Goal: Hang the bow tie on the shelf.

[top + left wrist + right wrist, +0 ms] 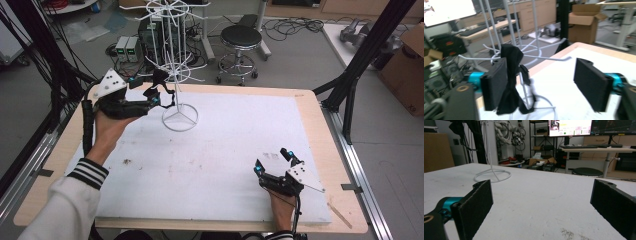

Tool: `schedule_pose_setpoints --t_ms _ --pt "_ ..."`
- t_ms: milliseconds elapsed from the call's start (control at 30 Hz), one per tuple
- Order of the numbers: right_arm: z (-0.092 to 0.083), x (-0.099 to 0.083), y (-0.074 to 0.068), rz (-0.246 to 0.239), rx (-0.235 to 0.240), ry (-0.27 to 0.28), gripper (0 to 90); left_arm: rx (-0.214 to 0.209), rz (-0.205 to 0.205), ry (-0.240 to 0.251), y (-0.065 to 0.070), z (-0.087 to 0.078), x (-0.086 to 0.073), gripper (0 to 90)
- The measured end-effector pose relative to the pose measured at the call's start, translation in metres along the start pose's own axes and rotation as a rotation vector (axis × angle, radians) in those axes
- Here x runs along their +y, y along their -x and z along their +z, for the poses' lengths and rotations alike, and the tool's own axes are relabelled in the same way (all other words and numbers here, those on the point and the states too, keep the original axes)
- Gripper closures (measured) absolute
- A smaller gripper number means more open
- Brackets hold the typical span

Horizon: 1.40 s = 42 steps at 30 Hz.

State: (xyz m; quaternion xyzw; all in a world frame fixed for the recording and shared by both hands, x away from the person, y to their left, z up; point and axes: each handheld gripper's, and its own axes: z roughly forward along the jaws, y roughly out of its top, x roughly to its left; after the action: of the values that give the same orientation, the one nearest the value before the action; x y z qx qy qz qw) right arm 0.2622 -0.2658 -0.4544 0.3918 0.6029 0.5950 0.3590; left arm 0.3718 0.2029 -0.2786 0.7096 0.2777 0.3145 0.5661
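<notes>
A white wire rack (179, 118) stands at the table's back left; its thin pole (525, 93) carries several hooked arms. A black piece of fabric (511, 82) hangs from one low arm (545, 58), and shows as a dark lump (160, 76) from above. My left gripper (163, 98) is raised beside the rack and open (541, 85), jaws wide apart, with the fabric against the inner face of the left-hand jaw. My right gripper (272, 160) rests low over the white mat near the front right, open (541, 202) with nothing between its jaws. The rack's ring base (492, 176) lies far ahead of it.
A white mat (215, 160) covers most of the wooden table (320, 130). Black frame posts (367, 47) rise at both sides. Behind the table are a round stool (240, 37), electronics boxes (128, 48) with cables on the floor, and a cardboard box (407, 65) at far right.
</notes>
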Motion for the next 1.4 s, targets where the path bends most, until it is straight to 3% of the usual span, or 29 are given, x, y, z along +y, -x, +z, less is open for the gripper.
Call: schedule_pose_setpoints --t_ms 133,167,300,400,433,467,500,567,633,700,767,800,867,933,1033,1233,1400 --pt "0.000 0.000 0.000 -0.001 -0.005 -0.003 3.3 -0.031 0.004 0.036 -0.003 -0.024 -0.019 19.1" --pt "0.000 0.000 0.000 -0.002 -0.006 -0.002 3.3 -0.031 0.004 0.036 -0.003 -0.024 -0.019 17.5" --pt "0.000 0.000 -0.001 0.002 -0.003 -0.006 3.4 -0.041 0.006 0.055 -0.003 -0.040 -0.043 16.1" --pt "0.000 0.000 -0.001 0.002 -0.001 -0.007 3.3 -0.047 0.006 0.059 -0.003 -0.054 -0.077 15.6" --pt "0.000 0.000 -0.001 0.002 -0.001 -0.007 3.3 -0.047 0.006 0.059 -0.003 -0.054 -0.077 15.6" --pt "0.000 0.000 -0.001 -0.001 0.001 -0.005 3.4 -0.048 0.002 0.058 -0.003 -0.059 -0.095 15.6" --pt "0.000 0.000 -0.001 -0.004 0.000 -0.002 3.3 -0.048 0.002 0.058 -0.003 -0.059 -0.095 15.6" --pt "0.000 0.000 -0.001 -0.004 -0.001 0.000 3.3 -0.042 -0.031 0.052 -0.001 -0.070 -0.125 15.6" --pt "0.000 0.000 -0.001 -0.007 -0.001 -0.001 3.3 -0.037 -0.038 0.052 0.000 -0.074 -0.134 15.6" --pt "0.000 0.000 -0.001 -0.007 -0.001 0.000 3.3 -0.022 -0.044 0.043 0.001 -0.085 -0.155 15.6" --pt "0.000 0.000 -0.001 -0.010 -0.004 0.001 3.3 -0.017 -0.047 0.050 0.002 -0.088 -0.161 15.6" --pt "0.000 0.000 -0.002 -0.010 -0.008 0.001 3.3 -0.001 -0.045 0.070 0.002 -0.096 -0.172 15.6" --pt "0.000 0.000 -0.002 -0.013 -0.008 0.000 3.4 0.009 -0.046 0.084 0.002 -0.100 -0.176 15.7" --pt "0.000 0.000 -0.002 -0.016 -0.009 0.000 3.3 0.035 -0.078 0.115 0.001 -0.107 -0.188 15.6" --pt "0.000 0.000 -0.003 -0.012 -0.011 -0.004 3.3 0.043 -0.095 0.122 -0.001 -0.110 -0.195 15.6" --pt "0.000 0.000 -0.002 -0.016 -0.015 -0.001 3.3 0.056 -0.138 0.203 -0.004 -0.116 -0.200 15.9" --pt "0.001 0.000 -0.003 -0.020 -0.016 -0.007 3.3 0.059 -0.132 0.201 -0.003 -0.116 -0.200 15.8"
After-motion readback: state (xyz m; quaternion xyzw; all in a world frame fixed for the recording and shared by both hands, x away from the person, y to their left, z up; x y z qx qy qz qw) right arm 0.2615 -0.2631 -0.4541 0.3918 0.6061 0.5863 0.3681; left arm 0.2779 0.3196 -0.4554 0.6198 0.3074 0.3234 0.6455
